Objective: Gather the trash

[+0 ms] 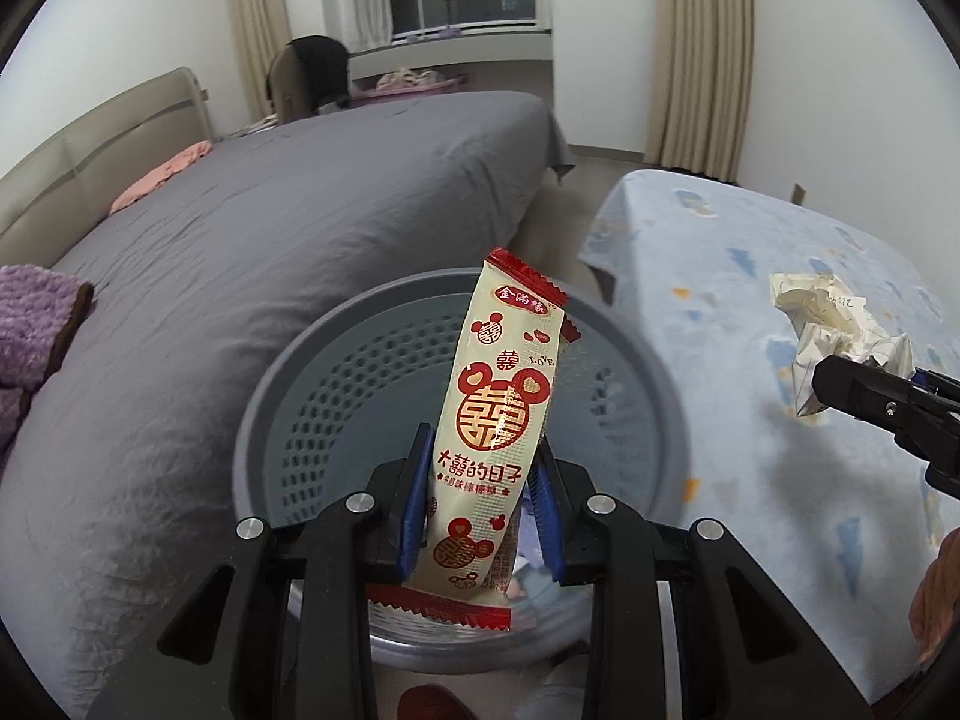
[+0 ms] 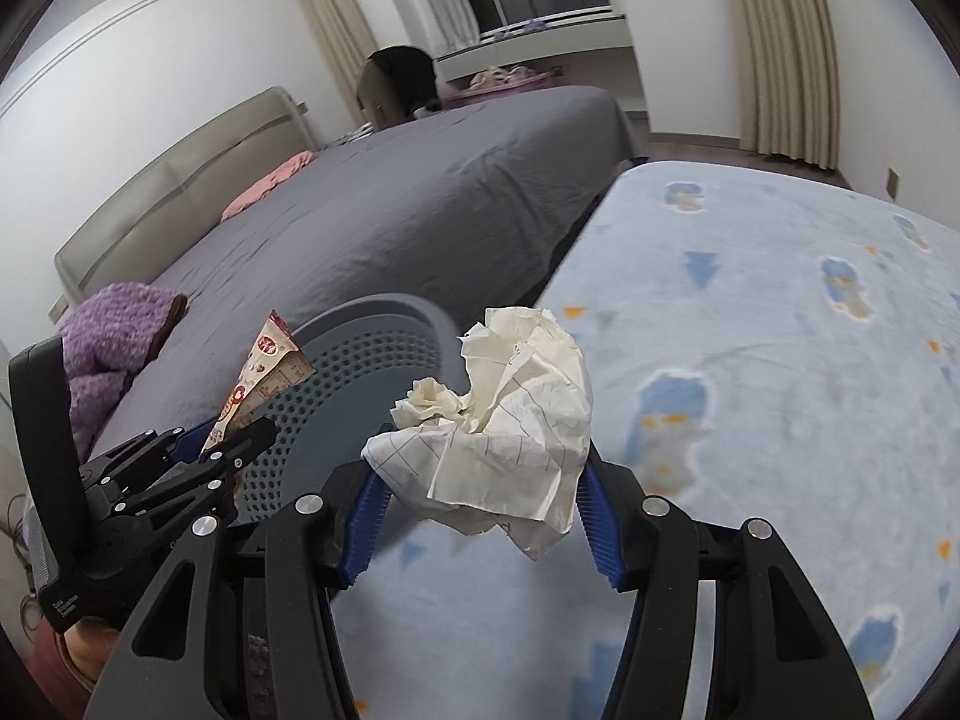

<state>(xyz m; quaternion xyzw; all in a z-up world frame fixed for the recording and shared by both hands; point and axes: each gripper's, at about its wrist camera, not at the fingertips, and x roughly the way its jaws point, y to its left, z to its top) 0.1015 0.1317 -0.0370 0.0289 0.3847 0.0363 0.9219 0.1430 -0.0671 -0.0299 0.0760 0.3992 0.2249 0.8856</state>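
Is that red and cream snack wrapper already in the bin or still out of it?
Still out. The left tool grips the snack wrapper upright, held above the open grey bin; its pads press on both sides.

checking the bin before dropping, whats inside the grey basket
Perforated walls of the grey basket; the snack wrapper and left gripper cover most of its bottom, with only blurred bits showing, too unclear to name.

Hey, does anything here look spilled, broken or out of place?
Nothing spilled or damaged. The left claw holds a candy wrapper above the grey basket; the right claw holds crumpled paper over the blue patterned sheet.
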